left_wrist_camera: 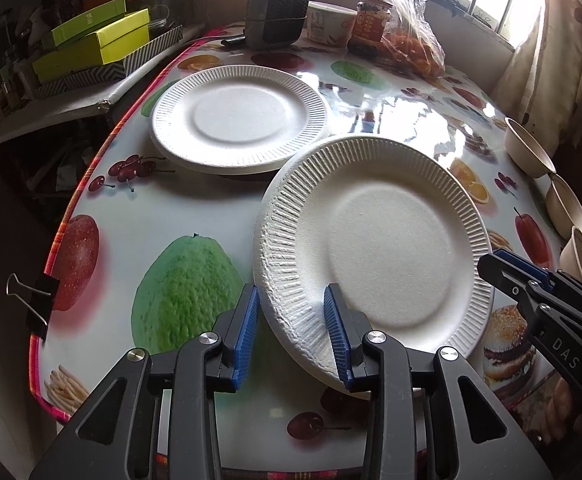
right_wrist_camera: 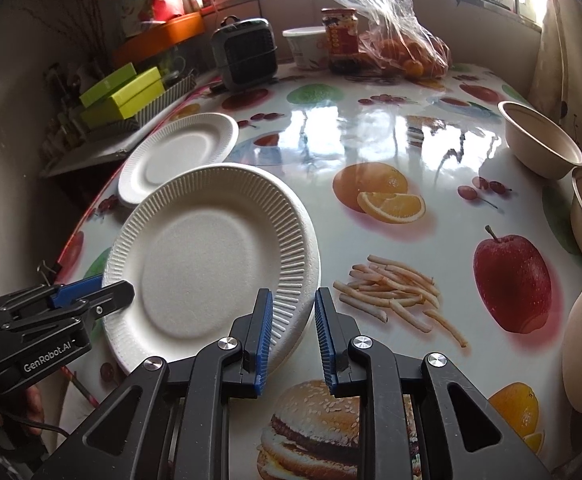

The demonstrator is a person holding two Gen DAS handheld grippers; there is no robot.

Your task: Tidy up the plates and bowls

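A white paper plate (left_wrist_camera: 387, 248) is tilted above the fruit-print table, its rim between the fingers of both grippers. My left gripper (left_wrist_camera: 291, 332) has its jaws either side of the near-left rim, with a gap on the left side. My right gripper (right_wrist_camera: 291, 324) straddles the plate's (right_wrist_camera: 211, 260) near-right rim, jaws a little apart. It also shows in the left wrist view (left_wrist_camera: 503, 264) at the plate's right edge. A stack of white plates (left_wrist_camera: 239, 118) lies at the far left (right_wrist_camera: 179, 152). Three beige bowls (right_wrist_camera: 539, 140) line the right edge (left_wrist_camera: 527, 144).
At the table's back stand a grey heater (right_wrist_camera: 247, 54), a white tub (right_wrist_camera: 305, 46), a jar (right_wrist_camera: 339, 38) and a plastic bag of oranges (right_wrist_camera: 407, 52). Green boxes (left_wrist_camera: 95, 44) sit on a shelf to the left. A binder clip (left_wrist_camera: 35, 300) grips the left table edge.
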